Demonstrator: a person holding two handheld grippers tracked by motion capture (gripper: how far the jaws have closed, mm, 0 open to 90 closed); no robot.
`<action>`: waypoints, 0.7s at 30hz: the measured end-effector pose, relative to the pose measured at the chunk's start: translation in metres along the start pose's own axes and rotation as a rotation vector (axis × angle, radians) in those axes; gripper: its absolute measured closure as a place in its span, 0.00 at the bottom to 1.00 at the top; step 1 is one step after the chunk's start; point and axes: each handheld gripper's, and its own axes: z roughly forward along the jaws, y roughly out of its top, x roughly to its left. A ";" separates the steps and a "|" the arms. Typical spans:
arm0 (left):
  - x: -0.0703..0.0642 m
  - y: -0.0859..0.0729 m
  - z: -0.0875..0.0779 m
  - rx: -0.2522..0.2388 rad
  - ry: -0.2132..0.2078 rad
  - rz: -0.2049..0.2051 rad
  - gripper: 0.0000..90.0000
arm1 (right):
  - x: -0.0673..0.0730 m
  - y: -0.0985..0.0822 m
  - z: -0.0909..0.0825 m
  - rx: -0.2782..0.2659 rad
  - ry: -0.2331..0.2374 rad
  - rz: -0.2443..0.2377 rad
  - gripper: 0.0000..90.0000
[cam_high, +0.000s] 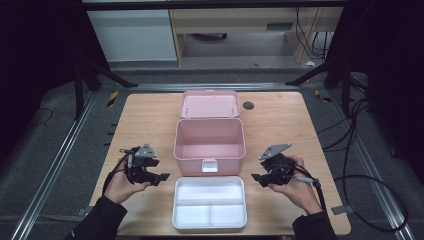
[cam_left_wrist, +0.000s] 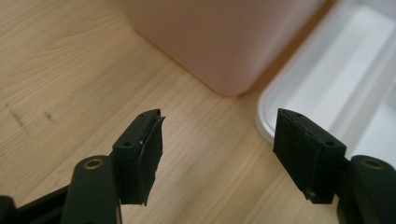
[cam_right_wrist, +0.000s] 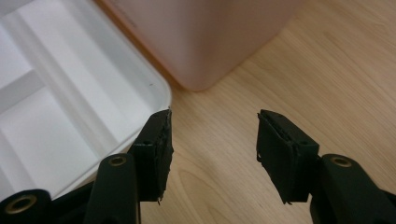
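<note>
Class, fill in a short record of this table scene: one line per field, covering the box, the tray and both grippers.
box: pink box, lid open, inside looks bare
tray: white divided tray, on the table in front of the box
left gripper: open, nothing between jaws, left of the tray
right gripper: open, nothing between jaws, right of the tray

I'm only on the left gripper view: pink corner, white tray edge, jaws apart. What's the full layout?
Observer: In the high view, the pink box stands open mid-table, lid folded back on the far side, nothing visible inside.
Operator: And the white tray?
Observer: The white tray sits on the table just on the near side of the box, divided into compartments, and looks empty.
Operator: Where's the other gripper?
Observer: The right gripper hangs at the tray's right, mirroring the left gripper. In the right gripper view its jaws are apart with nothing between them.
</note>
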 end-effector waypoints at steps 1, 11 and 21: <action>0.003 -0.001 0.000 0.001 0.008 -0.011 0.34 | -0.005 -0.002 -0.003 -0.007 -0.014 0.023 0.49; 0.030 -0.019 -0.008 -0.068 0.125 -0.143 0.29 | -0.036 -0.022 -0.015 -0.013 -0.166 0.203 0.32; 0.037 -0.023 -0.008 -0.062 0.142 -0.167 0.28 | -0.058 -0.047 -0.015 0.065 -0.209 0.323 0.25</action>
